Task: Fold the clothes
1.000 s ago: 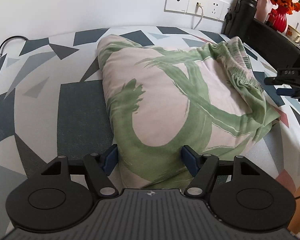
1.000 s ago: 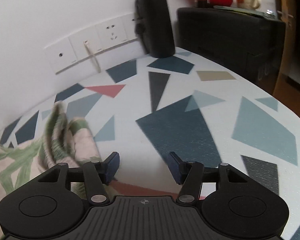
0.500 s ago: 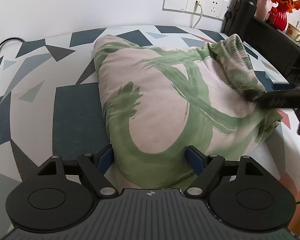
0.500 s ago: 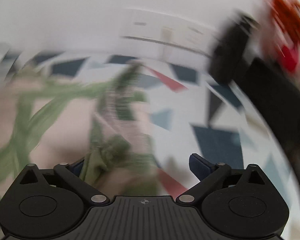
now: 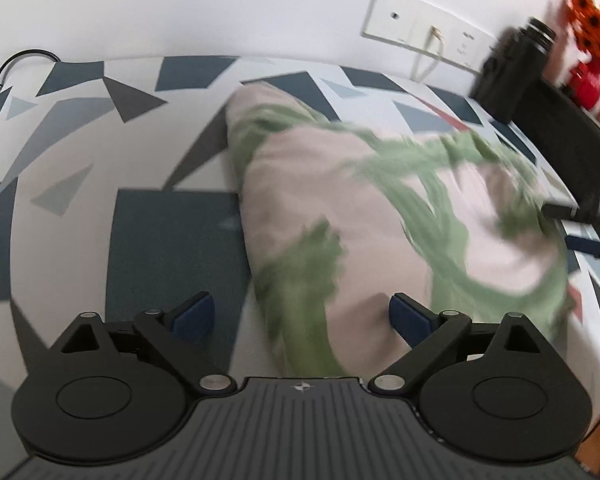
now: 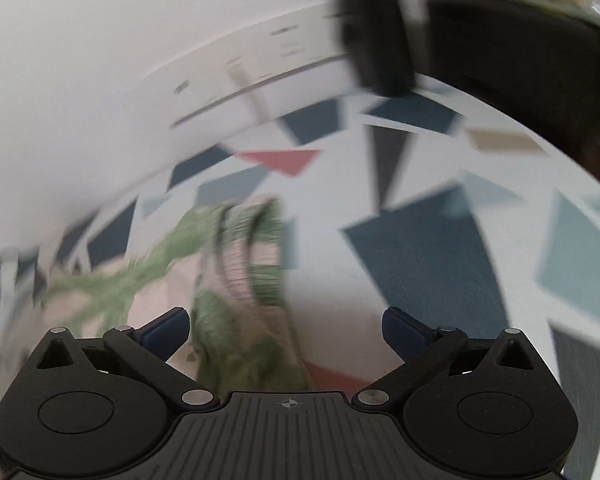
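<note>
The garment (image 5: 360, 240), a pink cloth with green brush-stroke print, lies folded in a bulky heap on the patterned table surface (image 5: 172, 248). It sits directly ahead of the left gripper (image 5: 302, 318), and its near edge runs down between that gripper's two blue fingertips (image 5: 192, 314). The left jaws stand wide apart; neither pad visibly presses the cloth. The right gripper (image 6: 286, 326) also stands wide, holding nothing. In the right wrist view, a gathered, ribbed edge of the garment (image 6: 240, 280) lies between the jaws, nearer the left fingertip, and extends away to the left of the claw. In the left wrist view, the right gripper (image 5: 588, 220) appears at the far right edge of the garment, its tips at the cloth's green margin; actual contact cannot be determined owing to blur. Beyond the garment, ahead and right of the left gripper, a black bottle (image 5: 516, 64) stands near the wall, just beside a white socket panel (image 5: 416, 20). A red vase with orange flowers (image 5: 588, 60) stands further right.
</note>
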{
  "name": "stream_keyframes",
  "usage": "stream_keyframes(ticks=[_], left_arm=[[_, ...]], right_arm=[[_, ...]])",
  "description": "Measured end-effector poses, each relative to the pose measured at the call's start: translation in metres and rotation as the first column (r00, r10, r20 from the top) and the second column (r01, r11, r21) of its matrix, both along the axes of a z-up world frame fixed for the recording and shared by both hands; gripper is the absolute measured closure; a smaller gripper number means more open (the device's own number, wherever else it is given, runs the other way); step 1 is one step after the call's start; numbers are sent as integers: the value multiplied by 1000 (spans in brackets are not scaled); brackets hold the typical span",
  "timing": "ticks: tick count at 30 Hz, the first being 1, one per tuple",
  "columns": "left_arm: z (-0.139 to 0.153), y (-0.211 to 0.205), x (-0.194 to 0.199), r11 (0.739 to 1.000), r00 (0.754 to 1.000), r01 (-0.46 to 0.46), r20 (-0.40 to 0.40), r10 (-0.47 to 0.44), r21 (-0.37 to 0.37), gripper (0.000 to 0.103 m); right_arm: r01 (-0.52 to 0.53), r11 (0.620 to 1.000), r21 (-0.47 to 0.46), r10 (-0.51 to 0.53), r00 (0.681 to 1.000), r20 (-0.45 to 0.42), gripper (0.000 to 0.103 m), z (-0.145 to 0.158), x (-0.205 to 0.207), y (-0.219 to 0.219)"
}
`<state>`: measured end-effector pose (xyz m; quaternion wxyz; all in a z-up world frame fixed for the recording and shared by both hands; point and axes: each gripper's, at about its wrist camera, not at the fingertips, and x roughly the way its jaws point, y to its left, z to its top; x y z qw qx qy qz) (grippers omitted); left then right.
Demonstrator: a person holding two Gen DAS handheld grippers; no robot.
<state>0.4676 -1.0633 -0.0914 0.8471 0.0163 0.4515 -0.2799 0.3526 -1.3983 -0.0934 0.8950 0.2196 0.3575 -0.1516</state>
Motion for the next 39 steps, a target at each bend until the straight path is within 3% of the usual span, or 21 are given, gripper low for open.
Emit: stream_keyframes(ticks=[3, 6, 7, 9, 12, 16, 17, 18, 19, 20, 21, 24, 27, 30, 31, 32, 33, 34, 36, 39], left_arm=[[-3, -11, 17, 1000, 1000, -11, -10, 11, -6, 4], [-4, -28, 19, 997, 999, 23, 21, -24, 68, 7], [-4, -30, 17, 996, 999, 30, 28, -33, 79, 12], [-3, -26, 13, 997, 999, 35, 25, -37, 67, 21], [1, -15, 2, 998, 999, 36, -18, -35, 46, 39], [5, 0, -11, 998, 994, 54, -95, -51, 34, 38], [5, 1, -12, 997, 993, 62, -105, -58, 38, 34], [5, 0, -12, 996, 991, 73, -114, -68, 45, 17], [4, -3, -12, 995, 991, 81, -110, -73, 65, 4], [3, -8, -11, 992, 992, 84, -97, -75, 97, 4], [2, -12, -10, 989, 994, 85, -81, -75, 119, 4], [-2, -21, -4, 991, 998, 61, -42, -56, 122, 1], [-5, -30, 0, 988, 998, 66, 9, -68, 140, 0], [-8, -30, -3, 988, 995, 80, 51, -87, 131, 0], [-8, -28, -4, 988, 994, 89, 56, -96, 126, 1], [-7, -26, -5, 987, 992, 101, 59, -109, 124, 4], [-5, -24, -5, 986, 990, 118, 58, -125, 116, 18], [-1, -21, -5, 985, 988, 136, 53, -142, 102, 46], [6, -10, -2, 987, 989, 148, 0, -149, 55, 71], [11, 16, -1, 993, 992, 117, -55, -116, 13, 78]], right_arm=[[-65, 998, -25, 63, 995, -75, 1, -13, 27, 4], [-68, 996, -62, 63, 995, -77, 17, -13, 32, 14], [-74, 994, -76, 68, 994, -81, 22, -12, 32, 17], [-124, 988, -90, 116, 989, -89, 47, -10, 26, 24], [-211, 975, -72, 202, 973, -113, 55, -6, 13, 32], [-258, 966, -8, 254, 957, -138, 55, -1, -3, 32], [-252, 968, 8, 251, 958, -139, 53, 0, -6, 31], [-239, 971, 23, 240, 961, -136, 52, 1, -7, 30], [-230, 973, 34, 232, 964, -130, 47, 1, -7, 29], [-223, 974, 43, 227, 966, -123, 42, 0, -5, 28], [-217, 975, 53, 222, 968, -115, 28, 0, -4, 27], [-205, 979, 5, 204, 970, -131, 17, -5, 6, 33], [-283, 948, -144, 250, 945, -209, 21, -8, 15, 55], [-227, 966, -125, 203, 962, -181, 26, -9, 11, 56], [-217, 968, -124, 193, 964, -182, 34, -8, 11, 58], [-200, 973, -113, 178, 967, -180, 40, -6, 10, 62], [-190, 978, -91, 172, 969, -177, 53, -3, 9, 65], [-184, 981, -66, 170, 970, -175, 57, -1, 9, 69], [-185, 982, -32, 176, 969, -171, 66, 0, 5, 83], [-175, 985, -9, 172, 973, -152, 79, 2, 0, 102]])
